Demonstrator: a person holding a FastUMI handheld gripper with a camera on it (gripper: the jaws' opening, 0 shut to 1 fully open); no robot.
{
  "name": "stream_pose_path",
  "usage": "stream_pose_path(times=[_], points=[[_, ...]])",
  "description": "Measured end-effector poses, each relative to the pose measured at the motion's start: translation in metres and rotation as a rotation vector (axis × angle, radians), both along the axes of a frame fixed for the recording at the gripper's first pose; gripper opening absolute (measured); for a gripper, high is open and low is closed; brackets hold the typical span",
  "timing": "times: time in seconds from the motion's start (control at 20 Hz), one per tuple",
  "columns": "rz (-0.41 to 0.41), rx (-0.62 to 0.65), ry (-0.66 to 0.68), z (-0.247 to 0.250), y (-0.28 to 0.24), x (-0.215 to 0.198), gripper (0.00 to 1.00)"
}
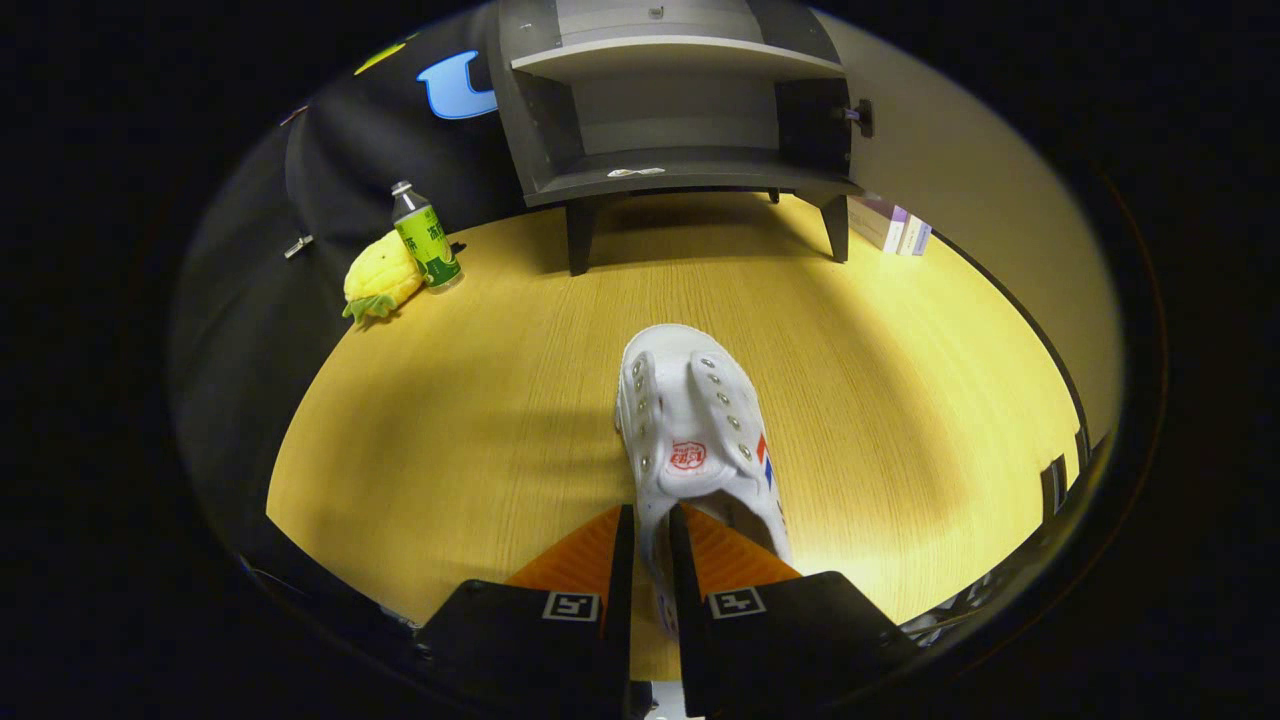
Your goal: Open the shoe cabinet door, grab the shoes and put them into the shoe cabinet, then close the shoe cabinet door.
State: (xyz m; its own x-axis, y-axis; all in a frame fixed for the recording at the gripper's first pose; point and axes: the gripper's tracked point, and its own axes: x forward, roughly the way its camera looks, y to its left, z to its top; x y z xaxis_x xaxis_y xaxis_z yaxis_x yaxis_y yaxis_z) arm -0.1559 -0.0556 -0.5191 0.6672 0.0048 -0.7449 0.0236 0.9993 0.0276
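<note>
A white canvas shoe (695,420) with metal eyelets and a red mark on its tongue points toward the cabinet. My gripper (650,525) is shut on the left side wall of the shoe near its heel, one finger inside the opening and one outside. Whether the shoe rests on the wooden table (480,400) or hangs just above it I cannot tell. Beyond it stands the dark grey shoe cabinet (680,110) on short legs, its door (960,200) swung wide to the right. A pale shelf (680,55) divides the inside; a small flat white thing (635,172) lies on the bottom board.
A yellow pineapple plush (380,280) and a green-labelled bottle (425,238) stand at the table's far left. Purple and white boxes (890,225) lie beside the cabinet's right leg. The table edge curves around left and right.
</note>
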Motion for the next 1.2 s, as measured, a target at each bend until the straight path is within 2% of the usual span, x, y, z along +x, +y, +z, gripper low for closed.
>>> stream_pose_path(times=[0.5, 0.65, 0.75, 1.05, 1.2], points=[[0.003, -0.027, -0.096, -0.010, 0.007, 0.032, 0.25], [-0.021, -0.025, -0.135, -0.011, 0.006, 0.040, 0.19], [-0.031, -0.035, -0.154, -0.011, 0.004, 0.045, 0.19], [-0.060, -0.026, -0.175, -0.013, 0.002, 0.051, 0.19], [-0.054, -0.063, -0.151, -0.016, 0.001, 0.050, 0.20]])
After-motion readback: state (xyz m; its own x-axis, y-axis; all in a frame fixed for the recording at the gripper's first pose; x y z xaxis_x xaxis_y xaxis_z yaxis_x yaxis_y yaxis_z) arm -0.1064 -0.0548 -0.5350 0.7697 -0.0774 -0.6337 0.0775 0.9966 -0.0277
